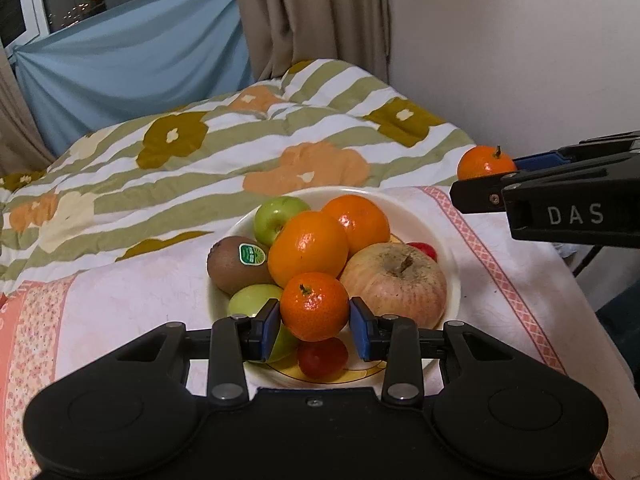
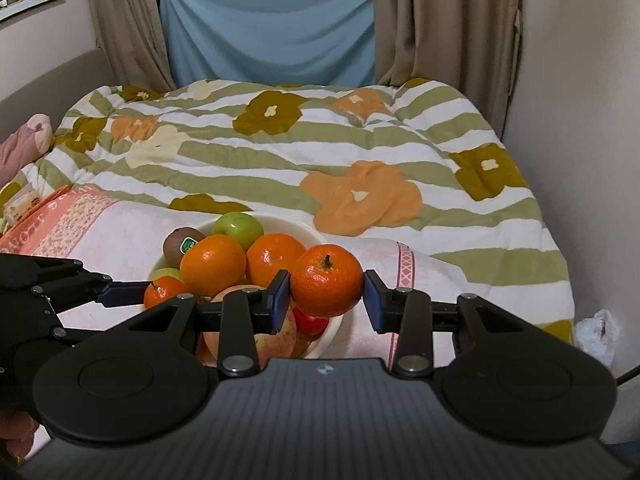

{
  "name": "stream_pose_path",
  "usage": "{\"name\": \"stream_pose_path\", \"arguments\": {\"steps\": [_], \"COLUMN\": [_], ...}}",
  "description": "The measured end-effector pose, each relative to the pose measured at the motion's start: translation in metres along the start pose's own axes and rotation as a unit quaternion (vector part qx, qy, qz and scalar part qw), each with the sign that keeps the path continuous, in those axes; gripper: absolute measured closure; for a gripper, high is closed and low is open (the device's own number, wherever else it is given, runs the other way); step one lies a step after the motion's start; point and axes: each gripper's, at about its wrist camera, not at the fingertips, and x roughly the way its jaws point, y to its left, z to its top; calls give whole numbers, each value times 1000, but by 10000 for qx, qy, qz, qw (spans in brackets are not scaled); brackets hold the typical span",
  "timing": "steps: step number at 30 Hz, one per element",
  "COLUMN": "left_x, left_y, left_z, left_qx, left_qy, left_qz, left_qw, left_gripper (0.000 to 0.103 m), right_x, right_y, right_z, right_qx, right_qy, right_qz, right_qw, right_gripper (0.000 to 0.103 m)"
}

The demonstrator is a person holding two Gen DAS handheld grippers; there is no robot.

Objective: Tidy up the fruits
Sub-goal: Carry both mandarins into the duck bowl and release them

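Here, a white bowl (image 1: 448, 240) on the bed holds most of the fruit: two large oranges, two green apples, one kiwi (image 1: 234, 264), one big pale apple, two small red fruits. The left tool (image 1: 314, 326) has just loosened around one mandarin (image 1: 314, 306) over the bowl; the right tool (image 2: 326, 294) grips another mandarin (image 2: 326, 280) beside it, not yet placed.
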Motion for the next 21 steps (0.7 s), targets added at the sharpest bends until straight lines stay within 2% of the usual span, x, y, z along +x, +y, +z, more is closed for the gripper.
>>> {"name": "stream_pose_path", "arguments": {"steps": [2, 4, 15, 21], "left_x": [-1, -4, -17, -20], "left_y": [-1, 0, 5, 13], "left_z": [0, 1, -6, -10], "left_qx": [51, 55, -126, -241], "left_qy": [-25, -94, -54, -36], "left_qz": [115, 78, 70, 218], "left_qw": [9999, 9999, 9999, 9995], "left_gripper": [23, 16, 16, 16], "right_x": [4, 7, 20, 45], "right_y": [-2, -4, -2, -7], "right_z": [0, 1, 6, 7], "right_qx": [1, -6, -183, -176], "right_qy": [8, 20, 138, 259], "right_qz": [53, 90, 223, 300], "right_qw": [10000, 10000, 9995, 9991], "right_gripper": [49, 49, 49, 49]}}
